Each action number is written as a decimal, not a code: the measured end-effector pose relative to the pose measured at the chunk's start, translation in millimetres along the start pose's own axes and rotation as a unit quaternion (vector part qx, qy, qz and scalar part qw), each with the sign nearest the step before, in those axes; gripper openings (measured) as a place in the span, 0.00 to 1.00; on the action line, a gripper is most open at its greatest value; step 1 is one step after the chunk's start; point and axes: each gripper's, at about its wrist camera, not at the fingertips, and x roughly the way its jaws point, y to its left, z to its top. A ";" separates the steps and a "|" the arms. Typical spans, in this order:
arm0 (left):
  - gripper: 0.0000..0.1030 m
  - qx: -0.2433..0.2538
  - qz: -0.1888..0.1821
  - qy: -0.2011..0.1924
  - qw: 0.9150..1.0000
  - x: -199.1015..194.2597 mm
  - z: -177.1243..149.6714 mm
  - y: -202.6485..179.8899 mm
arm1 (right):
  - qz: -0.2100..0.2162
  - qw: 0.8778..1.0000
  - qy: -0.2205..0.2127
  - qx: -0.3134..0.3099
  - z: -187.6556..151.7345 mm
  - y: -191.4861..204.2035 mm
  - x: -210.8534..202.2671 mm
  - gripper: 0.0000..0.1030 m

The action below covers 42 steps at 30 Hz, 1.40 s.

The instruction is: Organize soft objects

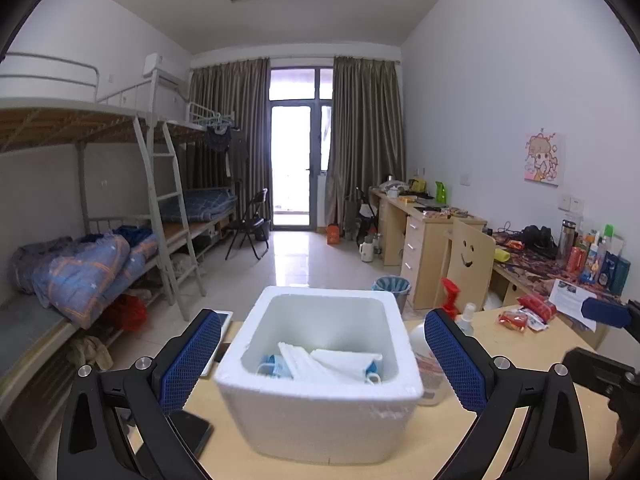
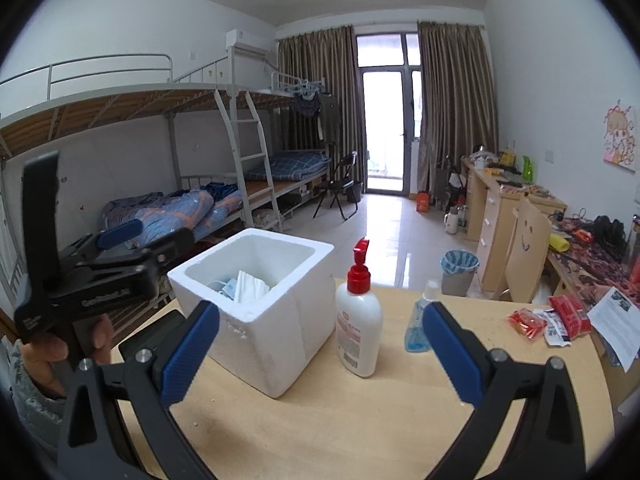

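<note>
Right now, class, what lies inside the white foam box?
Inside the foam box lie several face masks, white and blue, piled loosely. Whatever is beneath them is covered.

White foam box [image 1: 320, 412], blue-and-white masks [image 1: 320, 364], red-capped white bottle [image 2: 359, 320], blue-orange quilt [image 1: 88, 272].

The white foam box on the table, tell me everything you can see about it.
The white foam box is a thick-walled, open-topped tub that looks like polystyrene, with rounded corners and slightly pitted sides. It stands upright on the wooden table, no lid in sight. Inside lie several face masks, white and blue, loosely piled. A red-capped lotion bottle stands just beside it, apparently apart.
</note>
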 end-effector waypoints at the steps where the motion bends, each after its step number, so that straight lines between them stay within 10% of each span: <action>1: 0.99 0.000 -0.001 -0.002 1.000 -8.4 -1.4 0.1 | -0.005 1.000 -0.004 -0.002 -0.2 1.9 -4.7 1.00; 19: 0.99 0.006 -0.019 -0.080 0.997 -141.2 -26.7 -10.7 | -0.033 0.996 -0.085 -0.019 -37.3 41.8 -99.4 1.00; 42: 0.99 0.005 0.019 -0.095 0.995 -182.1 -105.9 -21.5 | -0.055 0.992 -0.109 -0.031 -100.4 68.0 -131.6 1.00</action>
